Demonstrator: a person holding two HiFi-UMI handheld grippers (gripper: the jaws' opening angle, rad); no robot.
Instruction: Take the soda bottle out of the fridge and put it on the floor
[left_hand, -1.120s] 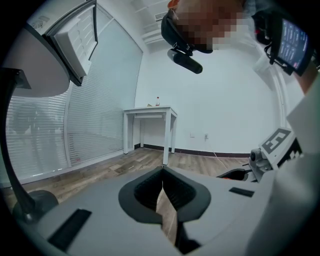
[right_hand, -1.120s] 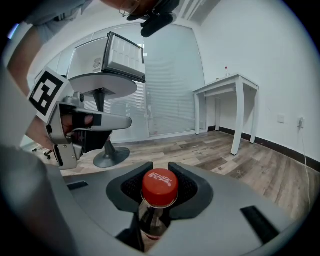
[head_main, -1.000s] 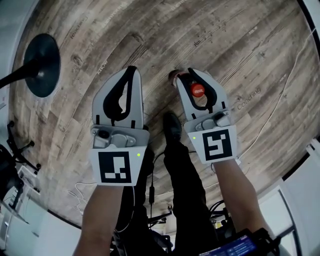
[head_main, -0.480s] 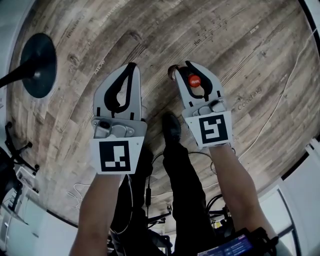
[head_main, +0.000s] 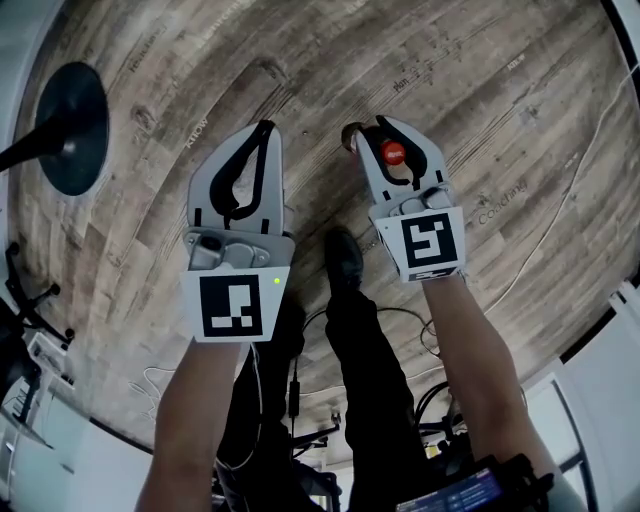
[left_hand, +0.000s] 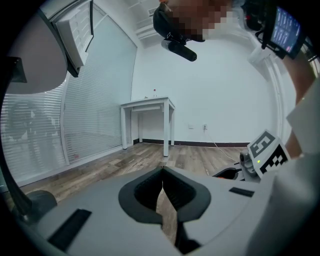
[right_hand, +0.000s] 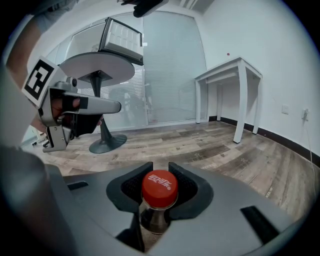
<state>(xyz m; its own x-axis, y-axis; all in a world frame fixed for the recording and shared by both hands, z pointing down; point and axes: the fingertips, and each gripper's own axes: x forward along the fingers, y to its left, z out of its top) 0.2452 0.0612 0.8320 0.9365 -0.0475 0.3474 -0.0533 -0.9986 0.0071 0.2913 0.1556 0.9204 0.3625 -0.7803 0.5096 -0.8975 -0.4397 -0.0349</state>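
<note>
soda bottle (right_hand: 156, 217) upright, floor (head_main: 480, 90) straight below

the right gripper (right_hand: 160, 174) has its fingers clenched on the bottle's neck, red cap (right_hand: 159, 187) up and long axis pointing down at the wood. the left gripper (left_hand: 162, 175) sits just beside, fingers pressed together, empty.

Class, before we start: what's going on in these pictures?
A person holds a gripper in each hand over a wooden floor. The right gripper is shut on the neck of a red-capped soda bottle, held upright. The left gripper is shut and empty. Whether the bottle touches the floor isn't visible.
</note>
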